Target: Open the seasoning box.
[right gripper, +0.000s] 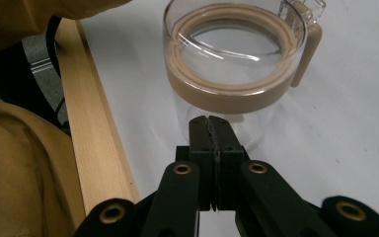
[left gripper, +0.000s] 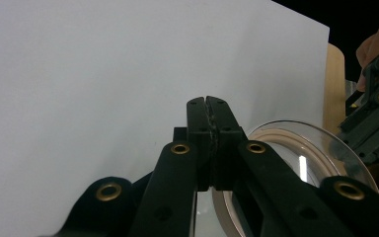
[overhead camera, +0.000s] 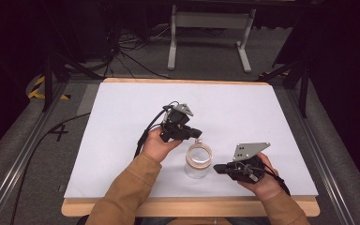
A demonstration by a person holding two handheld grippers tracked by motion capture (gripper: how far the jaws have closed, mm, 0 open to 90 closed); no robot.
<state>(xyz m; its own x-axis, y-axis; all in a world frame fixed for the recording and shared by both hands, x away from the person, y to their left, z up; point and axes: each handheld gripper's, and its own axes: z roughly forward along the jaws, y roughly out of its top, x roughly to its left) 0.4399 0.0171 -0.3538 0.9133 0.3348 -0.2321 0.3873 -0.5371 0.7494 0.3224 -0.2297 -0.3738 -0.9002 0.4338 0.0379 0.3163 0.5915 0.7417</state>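
The clear jar (overhead camera: 198,163) stands upright on the white sheet (overhead camera: 122,140) at the near middle of the worktop (overhead camera: 187,207), a tan sealing ring around its mouth and a tan latch (right gripper: 306,47) on its rim. From the jar, the left claw (overhead camera: 198,132) hovers at about twelve o'clock, just above the rim, its jaws clenched on nothing; in the left gripper view the jar's rim (left gripper: 321,143) curves just beside the shut tips. The right claw (overhead camera: 217,167) sits at about three o'clock, near the glass wall, jaws likewise pressed together and empty. This looks like the approach step: both hands frame the jar and neither grips it. The next move likely calls for one claw to release its jaws, straddle the glass or rim and steady it, while the other works the latch
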